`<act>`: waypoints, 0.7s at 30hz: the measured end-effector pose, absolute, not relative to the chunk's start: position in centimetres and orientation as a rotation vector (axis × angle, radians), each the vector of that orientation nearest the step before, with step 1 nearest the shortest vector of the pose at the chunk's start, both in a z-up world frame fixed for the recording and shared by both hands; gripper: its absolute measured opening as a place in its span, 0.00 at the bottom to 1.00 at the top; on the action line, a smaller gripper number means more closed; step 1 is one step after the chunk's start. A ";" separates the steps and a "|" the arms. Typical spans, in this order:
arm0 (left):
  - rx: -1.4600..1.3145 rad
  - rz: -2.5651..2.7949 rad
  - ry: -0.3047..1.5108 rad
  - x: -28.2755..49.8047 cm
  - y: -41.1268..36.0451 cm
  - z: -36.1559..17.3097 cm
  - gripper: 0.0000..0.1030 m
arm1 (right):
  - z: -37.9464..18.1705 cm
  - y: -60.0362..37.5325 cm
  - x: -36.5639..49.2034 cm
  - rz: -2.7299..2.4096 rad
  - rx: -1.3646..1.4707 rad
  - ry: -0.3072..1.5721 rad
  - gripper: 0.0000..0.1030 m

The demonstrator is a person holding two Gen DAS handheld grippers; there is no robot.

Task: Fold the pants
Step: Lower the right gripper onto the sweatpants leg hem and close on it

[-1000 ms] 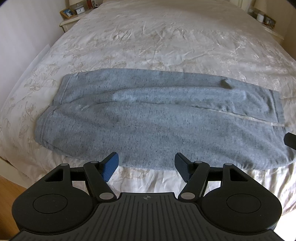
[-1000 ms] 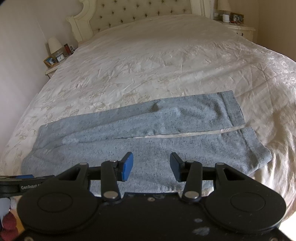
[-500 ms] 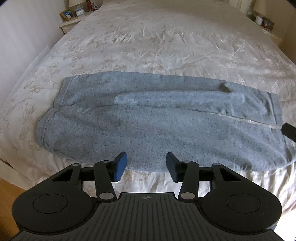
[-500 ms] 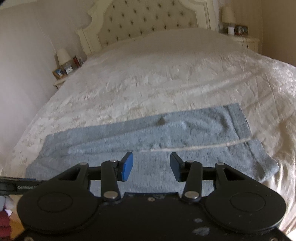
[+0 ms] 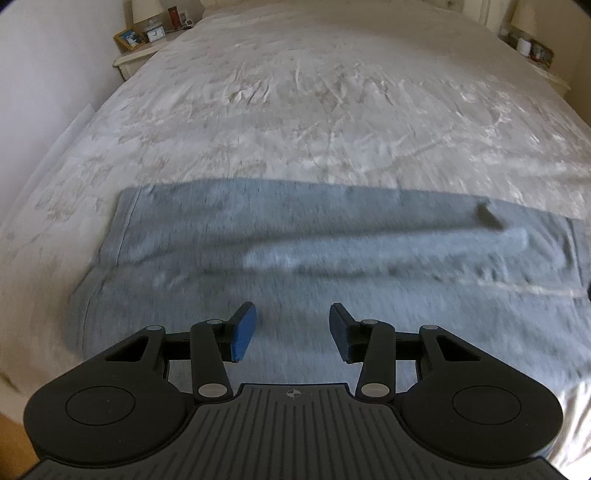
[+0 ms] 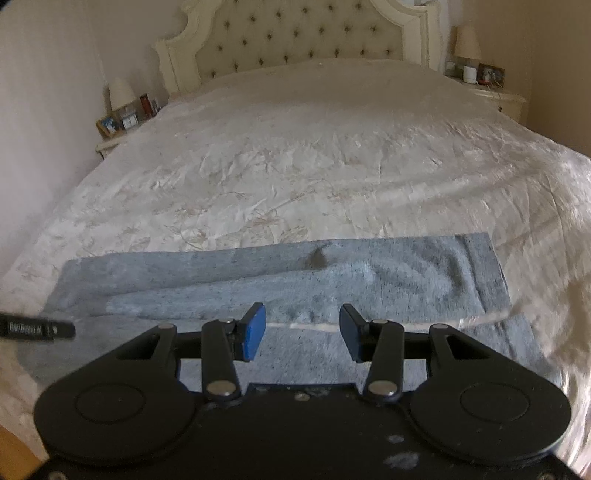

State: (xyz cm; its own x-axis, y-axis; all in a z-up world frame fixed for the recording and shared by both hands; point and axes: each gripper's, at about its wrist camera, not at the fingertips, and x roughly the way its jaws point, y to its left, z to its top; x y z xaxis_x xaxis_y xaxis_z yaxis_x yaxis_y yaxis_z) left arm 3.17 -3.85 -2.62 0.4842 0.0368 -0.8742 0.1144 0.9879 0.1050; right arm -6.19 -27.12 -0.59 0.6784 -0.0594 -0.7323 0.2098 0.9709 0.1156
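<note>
The grey pants (image 5: 295,266) lie flat across the near part of the bed (image 5: 314,110), legs side by side and running left to right. The left claw (image 5: 293,331) and the right claw (image 6: 302,332) hover over the near leg, jaws apart, gripping nothing. Nightstands flank the far headboard (image 6: 295,33).

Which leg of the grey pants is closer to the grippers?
The lower leg, by the bed's front edge, is closer: the right gripper is right over it. The other leg lies past the pale gap, toward the headboard.
</note>
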 end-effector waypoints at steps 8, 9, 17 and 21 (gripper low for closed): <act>0.135 -0.101 1.120 10.2 -2.9 -5.4 0.42 | -2.4 -27.1 0.4 -0.163 0.131 0.904 0.45; 0.143 -0.108 1.121 10.8 -3.0 -5.5 0.42 | -2.7 -27.3 1.2 -0.163 0.130 0.912 0.45; 0.152 -0.103 1.140 14.4 -5.0 -6.4 0.42 | -5.4 -30.2 6.6 -0.078 0.032 0.978 0.45; 0.136 -0.072 1.159 15.5 -6.1 -6.8 0.42 | -7.3 -33.2 10.5 -0.006 -0.004 1.014 0.45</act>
